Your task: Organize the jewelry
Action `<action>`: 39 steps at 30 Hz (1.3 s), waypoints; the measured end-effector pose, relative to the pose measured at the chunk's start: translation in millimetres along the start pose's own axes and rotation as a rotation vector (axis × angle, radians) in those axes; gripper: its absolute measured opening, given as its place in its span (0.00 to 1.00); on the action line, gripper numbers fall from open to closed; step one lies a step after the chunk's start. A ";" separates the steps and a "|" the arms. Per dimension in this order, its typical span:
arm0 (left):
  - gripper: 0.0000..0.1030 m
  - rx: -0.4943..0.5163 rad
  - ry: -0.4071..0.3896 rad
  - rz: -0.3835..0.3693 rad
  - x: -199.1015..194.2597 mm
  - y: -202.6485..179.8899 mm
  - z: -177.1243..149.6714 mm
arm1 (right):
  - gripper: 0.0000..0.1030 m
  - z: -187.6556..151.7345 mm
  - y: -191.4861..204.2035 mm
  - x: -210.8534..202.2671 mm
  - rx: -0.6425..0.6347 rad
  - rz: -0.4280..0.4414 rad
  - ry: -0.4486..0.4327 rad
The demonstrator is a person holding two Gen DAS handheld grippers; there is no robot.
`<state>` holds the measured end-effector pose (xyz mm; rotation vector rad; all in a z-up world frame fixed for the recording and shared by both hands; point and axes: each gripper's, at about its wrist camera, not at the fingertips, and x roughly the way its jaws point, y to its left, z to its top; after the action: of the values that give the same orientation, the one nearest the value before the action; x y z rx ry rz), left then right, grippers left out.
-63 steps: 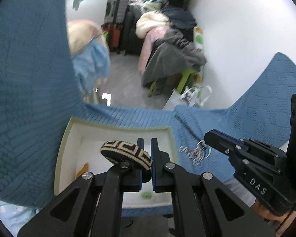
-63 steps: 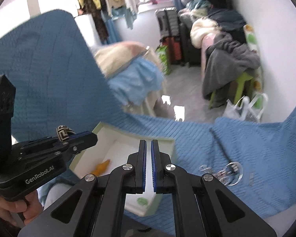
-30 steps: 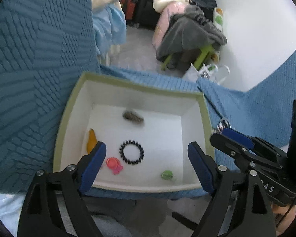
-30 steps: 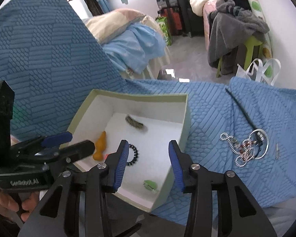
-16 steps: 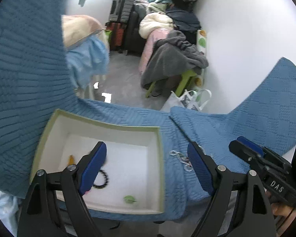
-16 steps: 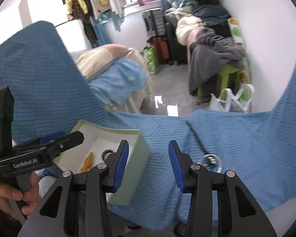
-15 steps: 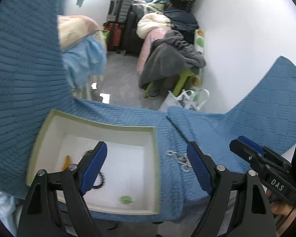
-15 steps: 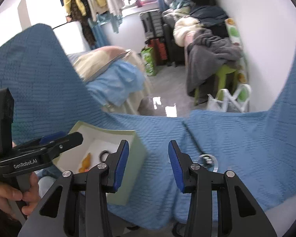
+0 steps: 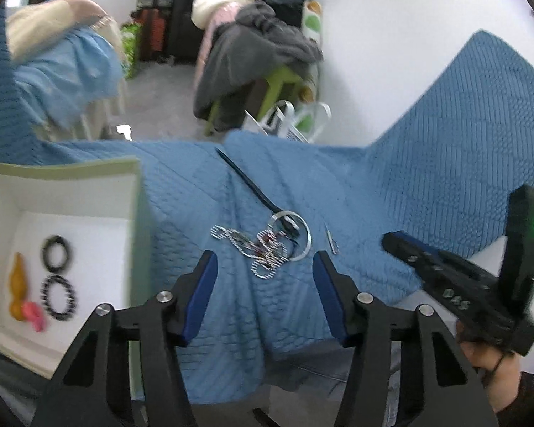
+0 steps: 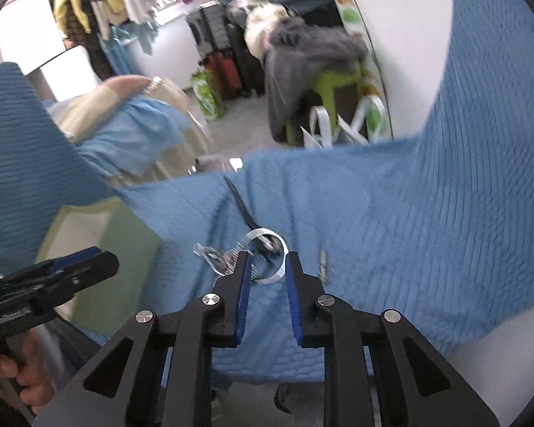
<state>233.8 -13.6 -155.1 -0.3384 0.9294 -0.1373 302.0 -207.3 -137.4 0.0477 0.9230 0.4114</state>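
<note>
A tangle of silver chain (image 9: 263, 249) and a silver bangle (image 9: 295, 238) lies on the blue quilted cloth (image 9: 427, 185), also in the right wrist view (image 10: 267, 259). A small metal pin (image 9: 331, 237) lies just right of it. My left gripper (image 9: 263, 267) is open and empty, just short of the tangle. My right gripper (image 10: 265, 259) is open and empty, with its fingertips on either side of the bangle. The pale green box (image 9: 139, 192) at the left holds two black bracelets (image 9: 57, 277), an orange piece (image 9: 17, 291) and a pink piece (image 9: 33, 315).
A thin black stick (image 9: 245, 181) lies on the cloth behind the tangle. The cloth's edge drops off beyond it to a cluttered room with a green stool (image 9: 281, 78), clothes and suitcases. The box also shows at the left in the right wrist view (image 10: 124, 245).
The left gripper let the patterned bracelet go into the box, opened, then swung right to the jewelry tangle. The right gripper opened and moved forward over the bangle.
</note>
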 end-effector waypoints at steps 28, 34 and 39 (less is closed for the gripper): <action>0.27 0.065 0.132 0.052 125.1 -10.1 -12.0 | 0.09 -18.1 -32.7 113.7 -0.129 -0.118 0.159; 0.05 0.104 0.133 0.084 129.7 -21.8 -15.9 | 0.05 -16.7 -32.9 114.3 -0.113 -0.115 0.173; 0.02 0.077 0.123 0.063 122.3 -22.8 -16.1 | 0.05 -11.9 -35.0 105.6 -0.071 -0.091 0.158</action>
<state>294.2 -70.5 -249.3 -0.2310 1.0524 -0.1364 360.2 -202.6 -232.8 -0.0923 1.0609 0.3671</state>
